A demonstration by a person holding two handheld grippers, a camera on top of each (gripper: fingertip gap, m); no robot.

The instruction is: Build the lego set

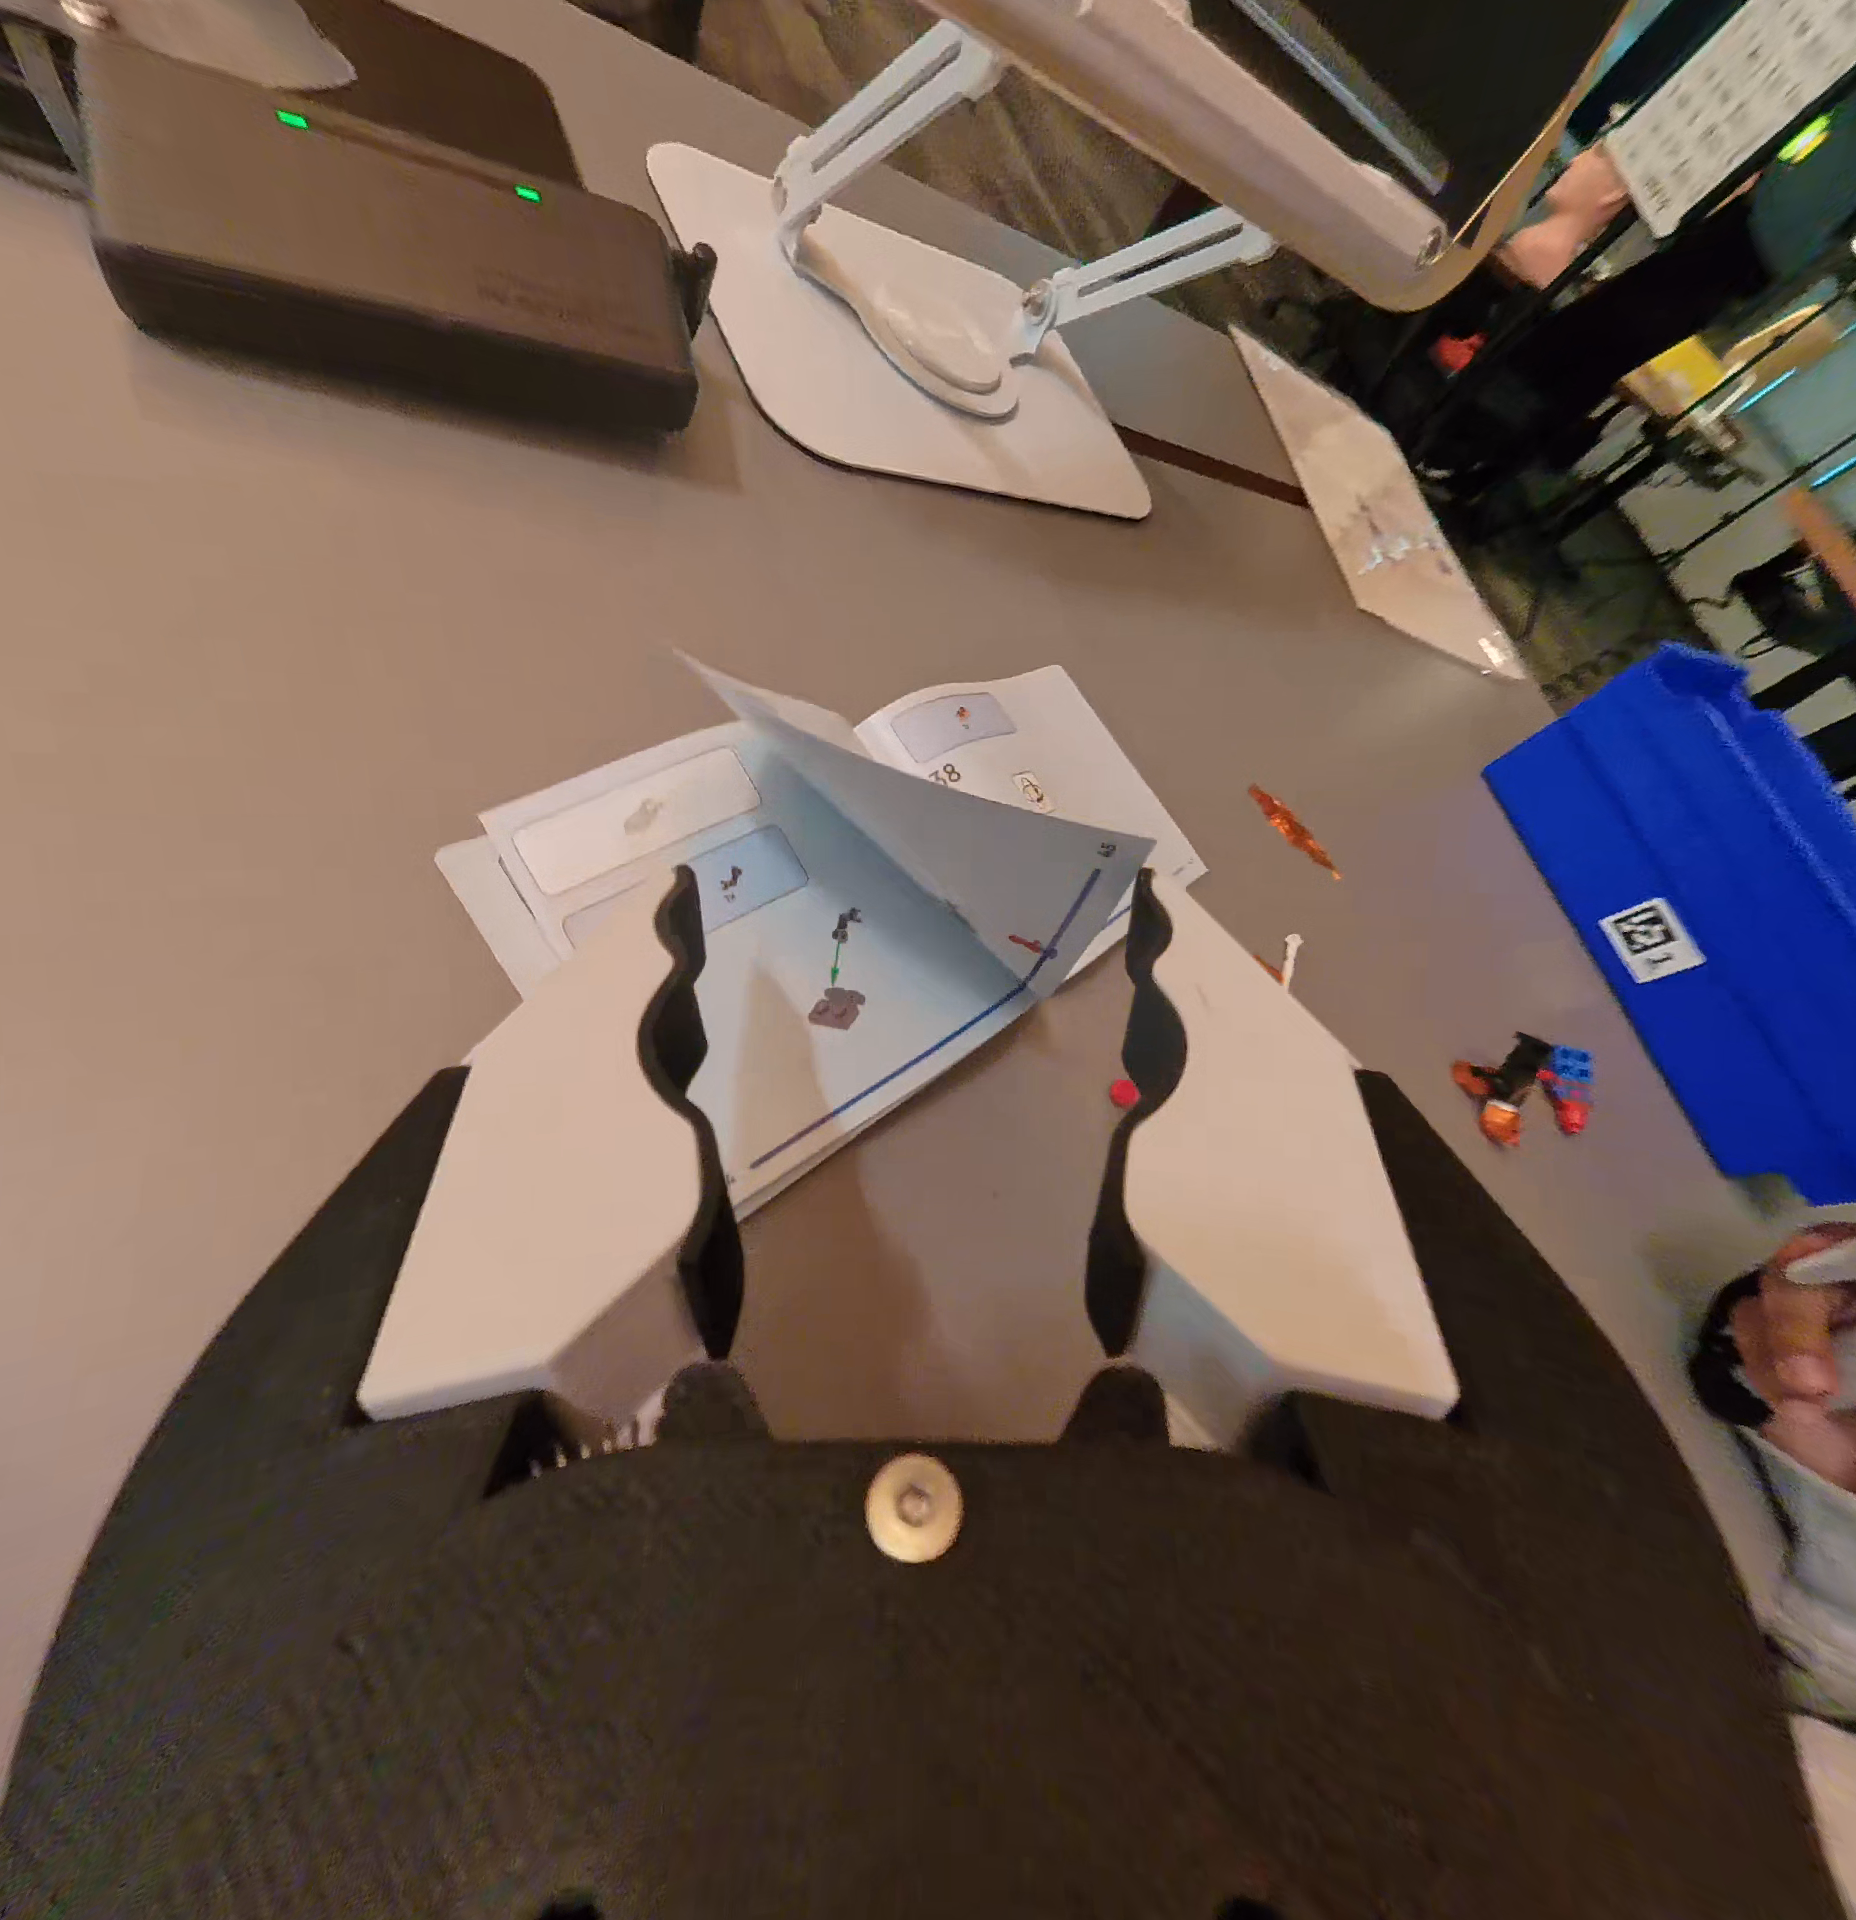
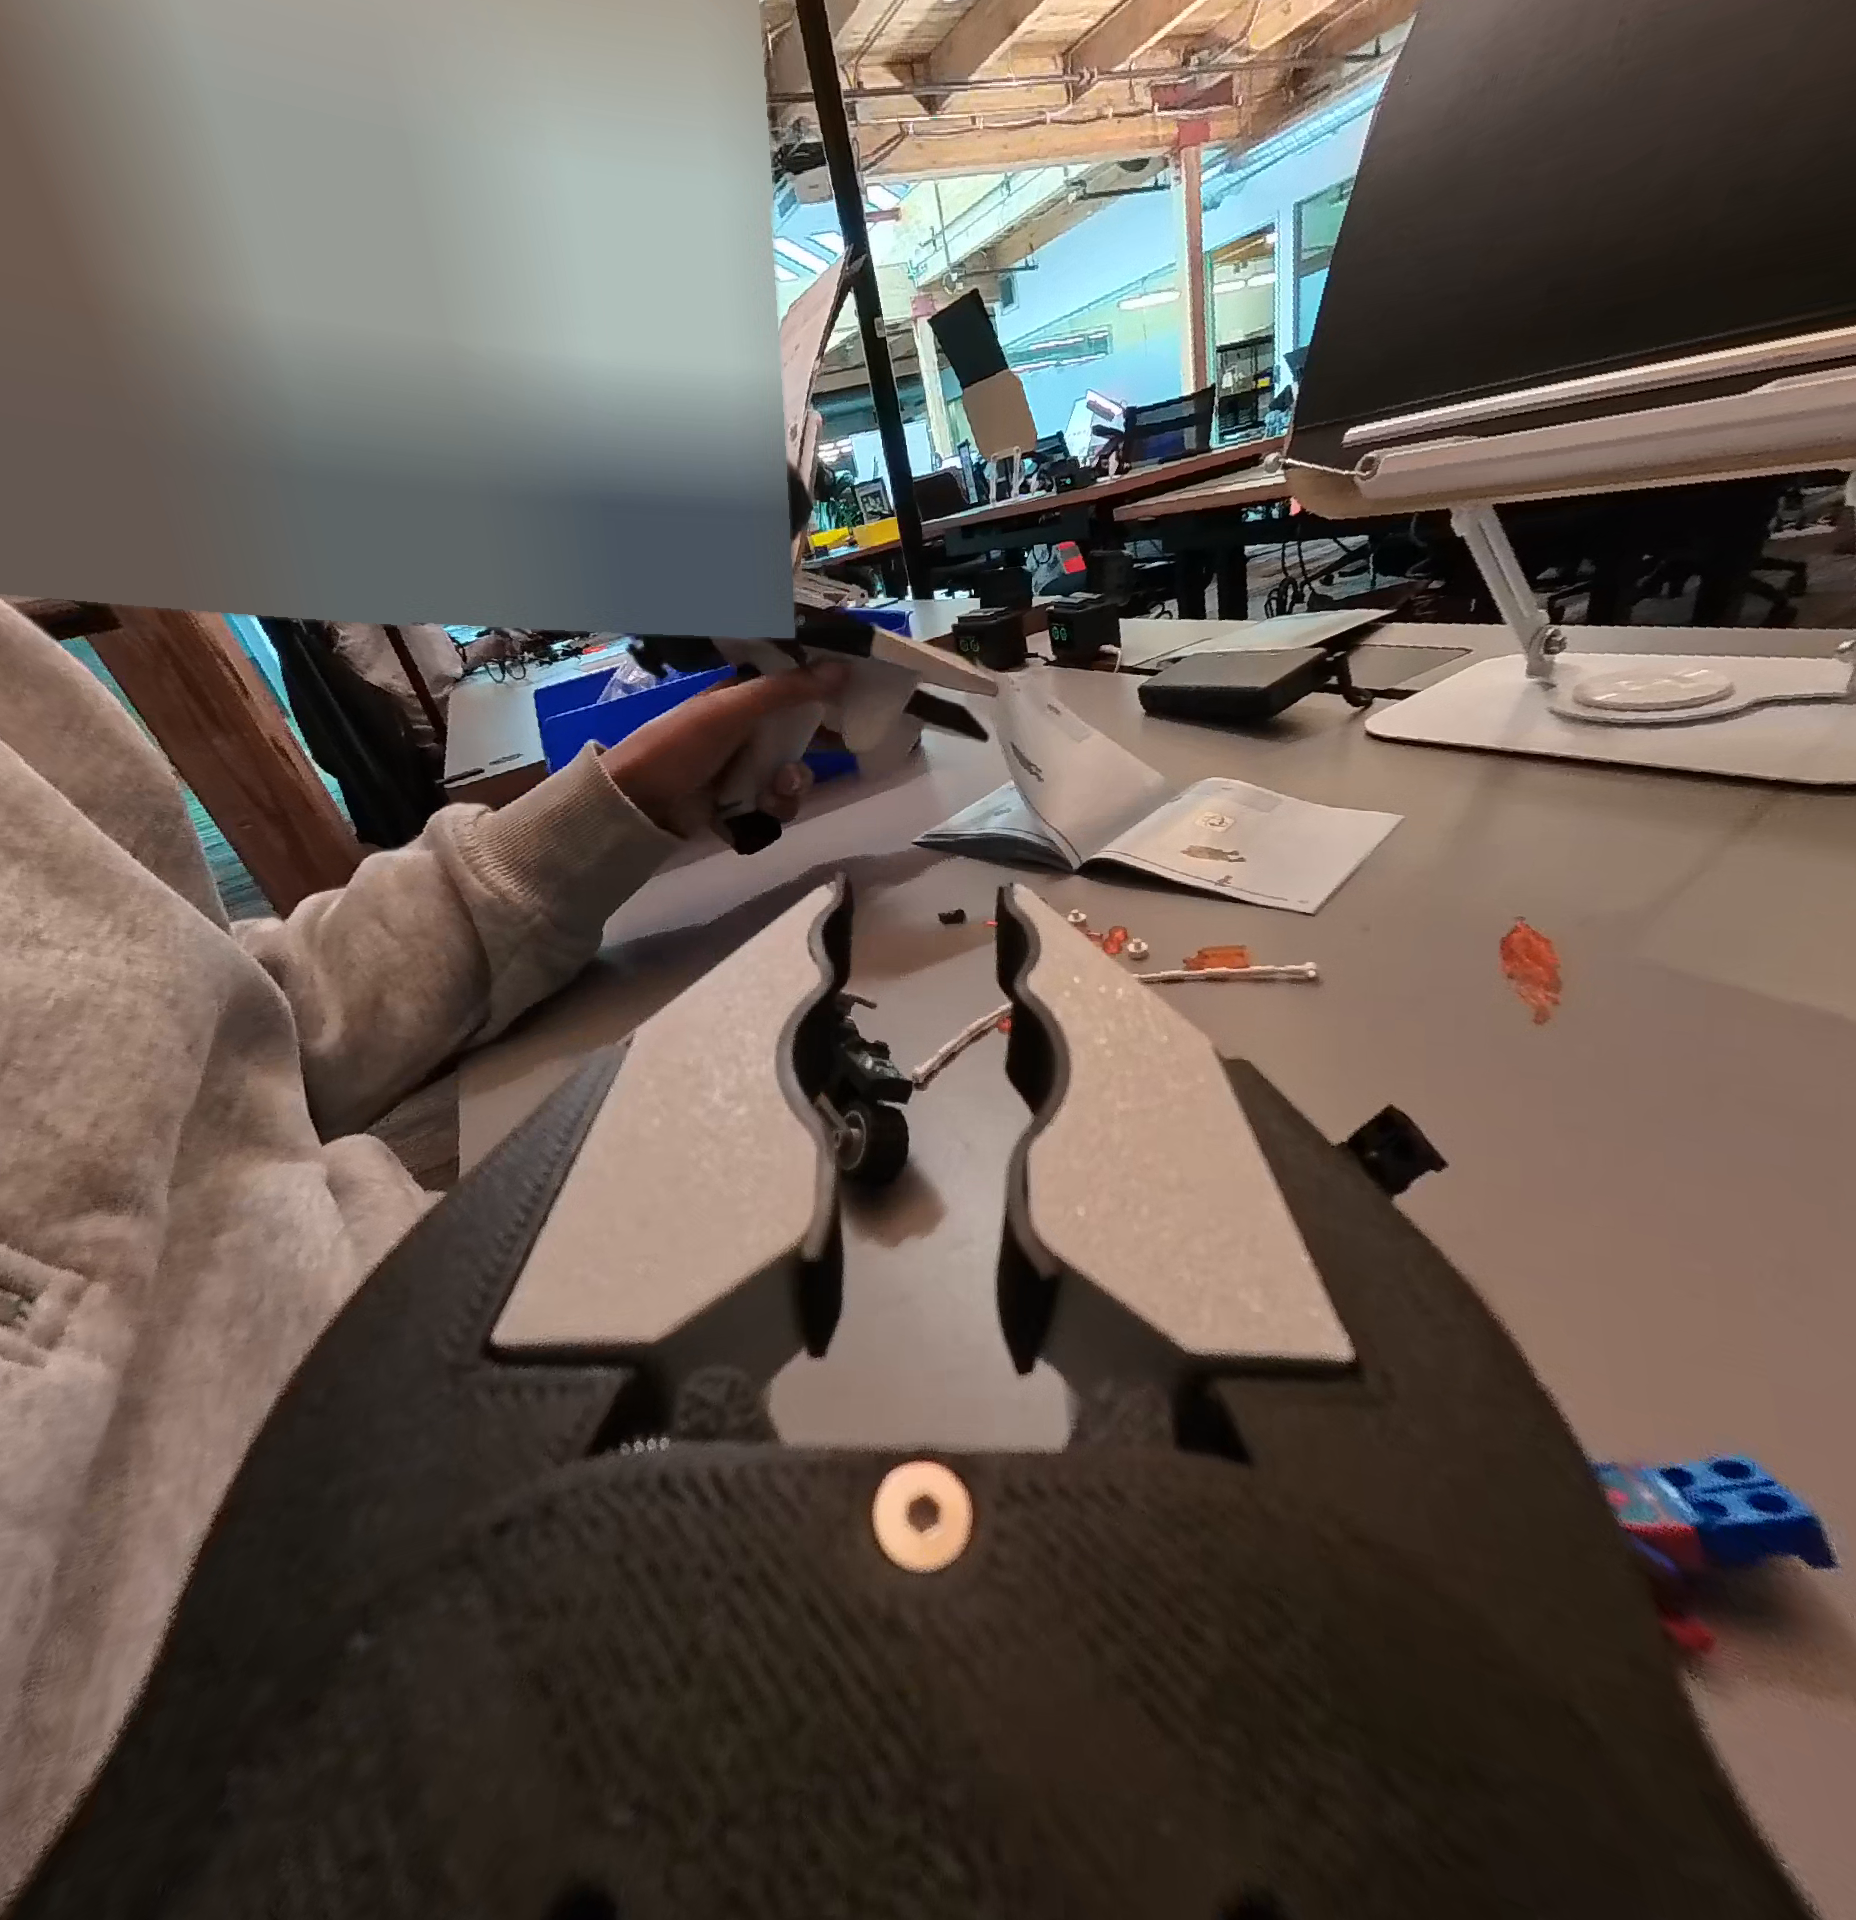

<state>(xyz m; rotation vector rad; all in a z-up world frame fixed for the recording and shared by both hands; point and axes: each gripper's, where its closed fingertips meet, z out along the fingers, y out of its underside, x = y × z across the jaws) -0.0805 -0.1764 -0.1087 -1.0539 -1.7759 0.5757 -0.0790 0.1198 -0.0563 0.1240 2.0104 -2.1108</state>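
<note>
Grey table (image 1: pixel 280 727) holds the open instruction booklet (image 1: pixel 851 997), one page standing up. This looks like the looking-up step: the left gripper (image 1: pixel 908 883) hangs over the booklet, spread wide and empty. The right gripper (image 2: pixel 919 904) is partly open and empty too. A small black wheeled lego piece (image 2: pixel 862 1101) sits between its fingers, close to one. Next, it likely must close gently on that piece.

My right gripper (image 2: pixel 919 914) hangs over the grey table (image 2: pixel 1526 1195), my 2 fingers (image 2: pixel 695 1122) parted. A small black wheeled lego model (image 2: pixel 864 1091) sits between them, against my left finger. Beyond my fingertips lies an open white instruction booklet (image 2: pixel 1215 842).
</note>
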